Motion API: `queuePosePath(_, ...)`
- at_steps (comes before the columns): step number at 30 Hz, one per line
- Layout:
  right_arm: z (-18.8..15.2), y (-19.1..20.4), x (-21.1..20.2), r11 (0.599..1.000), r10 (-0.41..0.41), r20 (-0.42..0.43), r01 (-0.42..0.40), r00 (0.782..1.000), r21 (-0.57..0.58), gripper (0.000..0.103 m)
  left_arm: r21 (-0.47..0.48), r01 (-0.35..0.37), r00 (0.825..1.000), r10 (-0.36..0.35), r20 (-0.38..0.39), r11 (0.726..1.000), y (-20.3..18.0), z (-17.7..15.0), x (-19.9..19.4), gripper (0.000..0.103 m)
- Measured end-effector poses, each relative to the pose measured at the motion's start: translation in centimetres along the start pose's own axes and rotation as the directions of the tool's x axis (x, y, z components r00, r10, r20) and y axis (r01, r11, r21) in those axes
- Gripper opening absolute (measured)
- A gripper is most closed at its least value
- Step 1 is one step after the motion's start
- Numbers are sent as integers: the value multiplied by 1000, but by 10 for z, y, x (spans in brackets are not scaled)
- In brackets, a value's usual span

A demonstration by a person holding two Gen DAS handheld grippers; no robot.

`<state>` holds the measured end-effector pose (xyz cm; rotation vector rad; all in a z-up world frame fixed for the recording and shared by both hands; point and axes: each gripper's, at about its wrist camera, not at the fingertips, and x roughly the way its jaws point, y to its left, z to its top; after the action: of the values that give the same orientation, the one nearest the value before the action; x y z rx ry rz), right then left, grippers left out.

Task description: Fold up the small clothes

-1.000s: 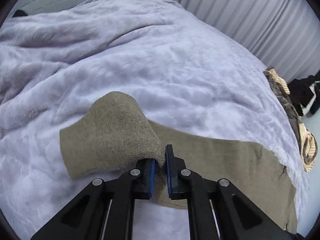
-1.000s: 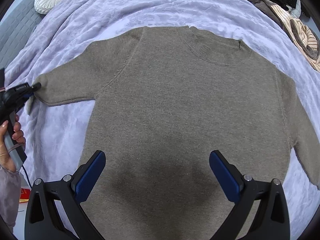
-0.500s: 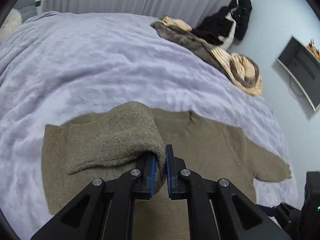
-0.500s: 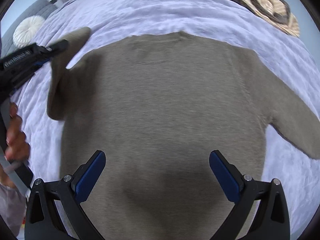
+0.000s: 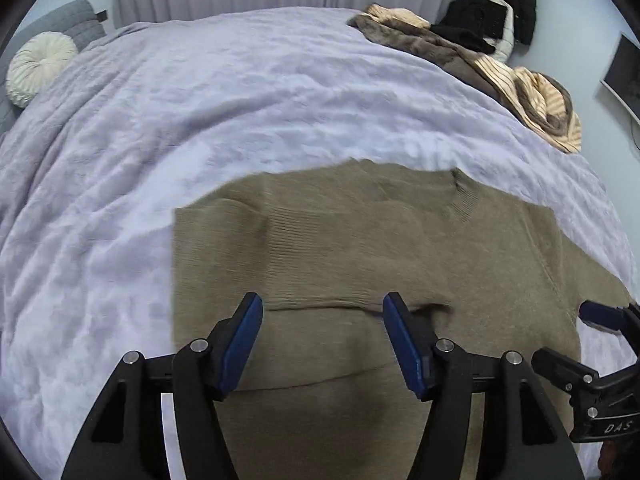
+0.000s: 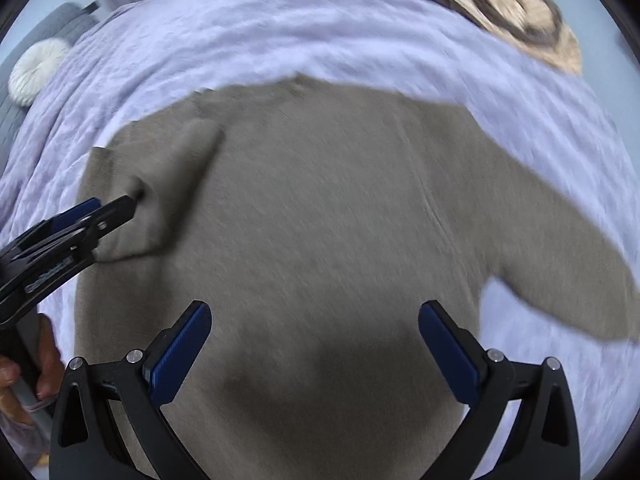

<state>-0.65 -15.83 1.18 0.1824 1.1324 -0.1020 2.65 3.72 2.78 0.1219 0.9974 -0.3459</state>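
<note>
An olive-brown knit sweater (image 5: 360, 240) lies flat on the lavender bed cover (image 5: 240, 100). Its left sleeve (image 5: 320, 272) is folded across the chest. My left gripper (image 5: 322, 340) is open and empty, just above that folded sleeve's cuff edge. In the right wrist view the sweater (image 6: 320, 220) fills the middle, with its other sleeve (image 6: 560, 260) stretched out to the right. My right gripper (image 6: 314, 344) is open and empty above the sweater's lower body. The left gripper (image 6: 100, 212) shows at the left of that view, at the folded sleeve (image 6: 160, 180).
A pile of brown, striped and black clothes (image 5: 500, 60) lies at the bed's far right edge. A round white cushion (image 5: 36, 68) sits at the far left by a grey headboard. A curtain hangs behind the bed. A screen (image 5: 624, 76) is on the right wall.
My left gripper carried the sleeve over the sweater's body, opened and let it go; the sleeve now lies folded on the chest. The right gripper stayed open and shifted slightly.
</note>
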Motion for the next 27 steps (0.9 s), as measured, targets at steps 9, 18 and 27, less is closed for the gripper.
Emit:
queuePosePath(9, 34, 147, 69, 762, -219, 183, 285, 958, -581, 88, -201, -187, 975, 157, -157, 961, 130, -3, 49, 64)
queuePosePath(18, 57, 30, 44, 980, 143, 149, -161, 978, 115, 13, -208, -156, 977, 119, -176, 966, 131, -14, 60, 64)
queuePosePath(27, -5, -70, 67, 639, 470, 205, -491, 859, 592, 66, -3, -44, 976, 42, -213, 999, 104, -46, 25, 64)
